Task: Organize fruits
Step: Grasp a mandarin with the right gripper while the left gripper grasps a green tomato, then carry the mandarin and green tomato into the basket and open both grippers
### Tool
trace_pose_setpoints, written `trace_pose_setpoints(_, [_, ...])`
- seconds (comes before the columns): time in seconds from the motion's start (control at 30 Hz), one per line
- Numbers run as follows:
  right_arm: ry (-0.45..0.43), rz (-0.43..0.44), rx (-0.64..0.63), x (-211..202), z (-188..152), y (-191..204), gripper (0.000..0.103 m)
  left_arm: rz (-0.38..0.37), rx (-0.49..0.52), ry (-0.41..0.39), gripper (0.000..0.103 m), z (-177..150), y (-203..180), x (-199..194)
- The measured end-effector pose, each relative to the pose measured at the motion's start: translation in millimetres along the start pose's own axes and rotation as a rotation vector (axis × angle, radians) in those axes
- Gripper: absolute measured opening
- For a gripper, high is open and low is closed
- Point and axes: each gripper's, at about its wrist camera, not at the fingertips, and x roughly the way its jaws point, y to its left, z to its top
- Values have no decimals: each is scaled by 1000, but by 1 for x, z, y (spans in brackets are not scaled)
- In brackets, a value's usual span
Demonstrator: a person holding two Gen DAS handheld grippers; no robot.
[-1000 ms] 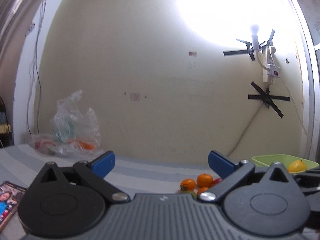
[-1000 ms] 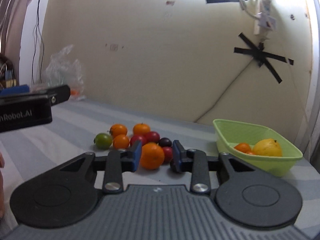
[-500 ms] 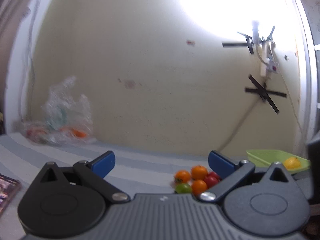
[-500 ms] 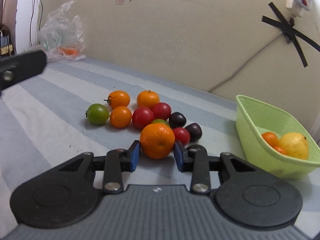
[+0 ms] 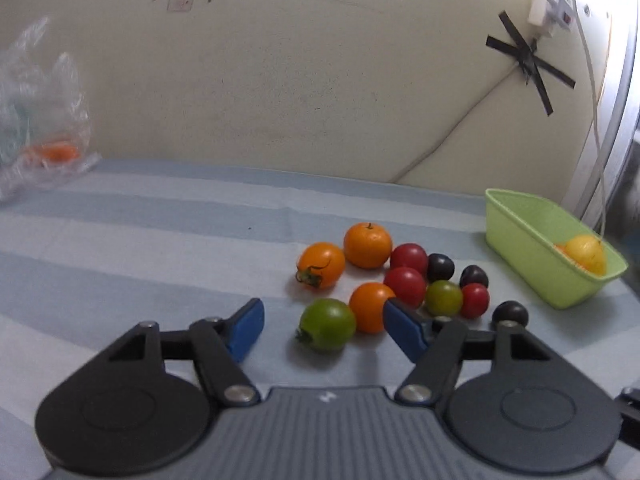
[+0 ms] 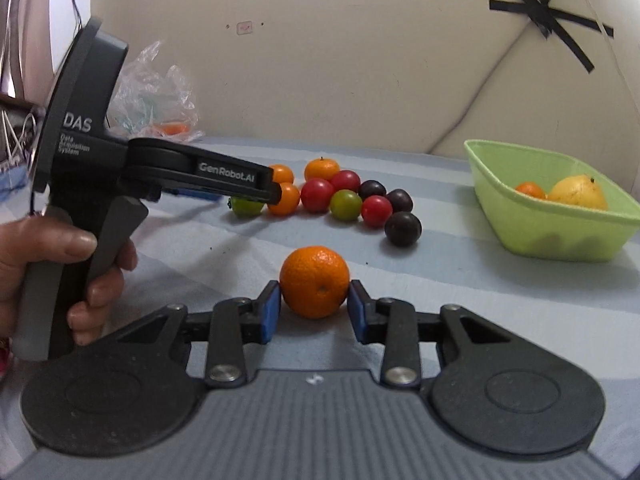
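Observation:
My right gripper (image 6: 313,312) is shut on an orange mandarin (image 6: 314,280), held above the striped cloth. A cluster of fruit lies ahead: a green tomato (image 5: 327,324), orange ones (image 5: 370,306), red ones (image 5: 405,286) and dark plums (image 5: 440,266). My left gripper (image 5: 324,330) is open, its blue pads either side of the green tomato and an orange fruit; it also shows in the right wrist view (image 6: 224,184). A green basket (image 6: 500,184) at right holds a lemon (image 6: 578,193) and an orange fruit (image 6: 530,191).
A crumpled plastic bag (image 5: 36,120) with something orange lies at the far left against the wall. A cream padded wall (image 5: 300,80) backs the surface. A cable (image 5: 592,100) hangs by the basket. A hand (image 6: 60,272) grips the left tool.
The left gripper has dropped and tilted down to the fruit cluster, now framing the green tomato. The right gripper has pulled the mandarin back, away from the cluster.

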Motion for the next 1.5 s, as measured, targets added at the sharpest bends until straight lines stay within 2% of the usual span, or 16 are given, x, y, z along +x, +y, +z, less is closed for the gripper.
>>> trace_pose_setpoints(0.1, [2,12,20,4,3,-1,39,-27,12,-5,52,-3,-1,-3])
trace_pose_setpoints(0.13, [2,13,21,4,2,-2,39,-38,26,-8,45,-5,-3,-4])
trace_pose_setpoints(0.2, [0,14,22,4,3,-2,39,-29,47,-12,41,-6,-6,-7])
trace_pose_setpoints(0.27, [-3,10,29,4,3,-3,39,-16,47,-13,29,-7,-6,-9])
trace_pose_setpoints(0.43, [-17,8,49,1,3,-6,39,-33,28,-15,28,-8,-3,-13])
trace_pose_setpoints(0.57, [-34,8,60,-3,1,-7,39,-49,38,-31,28,-19,-10,-32])
trace_pose_setpoints(0.73, [-89,-17,106,-14,-1,-14,39,-123,52,-39,28,-32,-29,-58])
trace_pose_setpoints(0.87, [-122,-71,120,-23,-2,-25,38,-190,86,-47,28,-25,-55,-63])
trace_pose_setpoints(0.93, [-172,-147,98,-30,0,-33,38,-237,99,-64,28,-13,-71,-61])
trace_pose_setpoints(1.07, [-268,-291,73,-39,12,-62,38,-304,140,-98,28,13,-110,-43])
trace_pose_setpoints(1.23, [-306,-394,77,-29,29,-107,39,-346,131,-91,28,41,-151,-3])
trace_pose_setpoints(1.37, [-312,-432,115,-16,31,-131,39,-317,132,-67,28,52,-172,32])
trace_pose_setpoints(1.5, [-296,-458,152,-9,35,-147,39,-289,90,-19,29,60,-181,59])
